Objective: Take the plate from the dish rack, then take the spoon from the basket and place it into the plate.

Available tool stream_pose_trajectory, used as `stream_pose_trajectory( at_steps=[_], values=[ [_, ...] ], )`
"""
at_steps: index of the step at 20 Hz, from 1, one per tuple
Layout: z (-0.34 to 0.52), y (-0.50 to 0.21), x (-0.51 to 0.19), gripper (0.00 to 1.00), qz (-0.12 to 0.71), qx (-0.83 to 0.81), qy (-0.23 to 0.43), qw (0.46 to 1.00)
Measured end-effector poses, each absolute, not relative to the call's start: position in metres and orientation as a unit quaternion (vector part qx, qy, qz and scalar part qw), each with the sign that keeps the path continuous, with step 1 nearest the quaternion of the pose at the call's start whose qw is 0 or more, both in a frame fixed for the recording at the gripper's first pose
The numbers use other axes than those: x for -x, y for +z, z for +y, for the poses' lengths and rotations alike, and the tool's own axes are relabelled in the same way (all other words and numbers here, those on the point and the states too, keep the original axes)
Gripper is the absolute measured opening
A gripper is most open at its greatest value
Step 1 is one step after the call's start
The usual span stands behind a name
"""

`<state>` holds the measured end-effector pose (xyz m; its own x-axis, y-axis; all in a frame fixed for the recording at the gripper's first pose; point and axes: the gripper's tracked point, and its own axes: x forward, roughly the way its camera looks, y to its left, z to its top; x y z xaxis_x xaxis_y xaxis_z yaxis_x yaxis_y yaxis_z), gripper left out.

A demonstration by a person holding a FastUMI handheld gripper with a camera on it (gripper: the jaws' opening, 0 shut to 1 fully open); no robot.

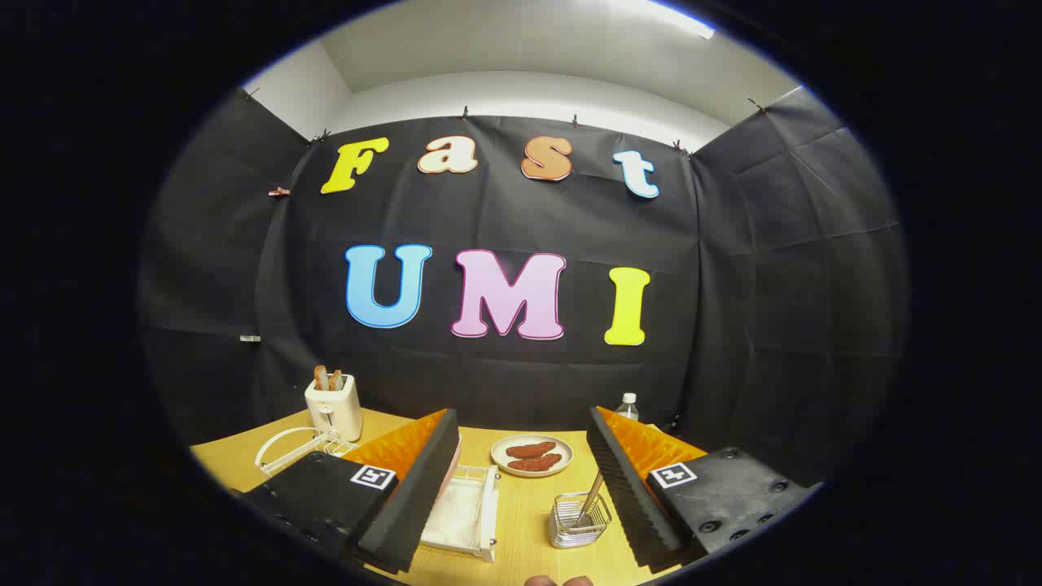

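While spread and empty, ridged tongs (521,488) above wire basket (579,521), slim spoon (592,495).

Shiny wire mesh metal basket (579,521) sits on the matt light wood-grain tabletop (529,545); glossy cream plastic toaster (334,407), smooth white dish rack tray (462,513).

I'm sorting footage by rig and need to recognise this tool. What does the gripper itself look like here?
The gripper has two long wedge-shaped fingers with ribbed inner faces. Each is mounted on a blocky black base with visible screws, and each base carries a square black-and-white marker tag. No cables are visible. The fingers stand open, apart over the table.
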<state>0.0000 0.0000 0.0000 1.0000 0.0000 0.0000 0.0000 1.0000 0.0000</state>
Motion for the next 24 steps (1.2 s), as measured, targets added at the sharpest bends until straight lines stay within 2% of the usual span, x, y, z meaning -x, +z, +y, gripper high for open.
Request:
stream_pose_trajectory(
  at_steps=[24],
  values=[
    [-0.017,-0.024,0.004,0.97,0.038,0.005,-0.03,0.999]
  ],
)
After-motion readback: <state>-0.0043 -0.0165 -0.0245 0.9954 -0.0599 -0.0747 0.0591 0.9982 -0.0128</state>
